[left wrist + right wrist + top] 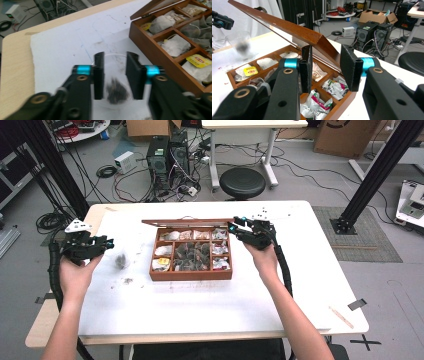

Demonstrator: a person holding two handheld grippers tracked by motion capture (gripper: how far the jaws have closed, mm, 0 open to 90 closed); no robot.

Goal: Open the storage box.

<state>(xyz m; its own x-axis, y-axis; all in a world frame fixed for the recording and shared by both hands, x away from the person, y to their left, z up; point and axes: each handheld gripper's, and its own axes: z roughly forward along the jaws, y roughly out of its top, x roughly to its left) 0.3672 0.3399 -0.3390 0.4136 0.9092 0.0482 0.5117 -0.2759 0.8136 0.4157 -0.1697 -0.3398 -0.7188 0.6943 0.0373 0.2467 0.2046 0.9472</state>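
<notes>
A clear glass cup [113, 86] with a dark teabag [116, 93] inside stood on the white table cover [200, 295], just left of the wooden tea box [191, 274] and apart from it. In the left gripper view the cup sat between the two black jaws of the left gripper [115, 75], and a gap showed on each side, so the pads were not pressing on the glass: the claw was released around it. In the high view the same cup [121, 261] appeared a little to the right of the left gripper [102, 244], with dark crumbs scattered on the cover nearby.

The right gripper [325, 71] hovered at the far right corner of the box, over its compartments of wrapped teabags [318, 102]. Its jaws stood apart with nothing between them. The hinged lid [287, 26] stood tilted open, slanting up just beyond the jaws. In the high view the right gripper [235, 228] sat by the box's back right corner.

Around the table lay a grey floor with computer towers [167, 155], tangled cables and a black stool [243, 182].
</notes>
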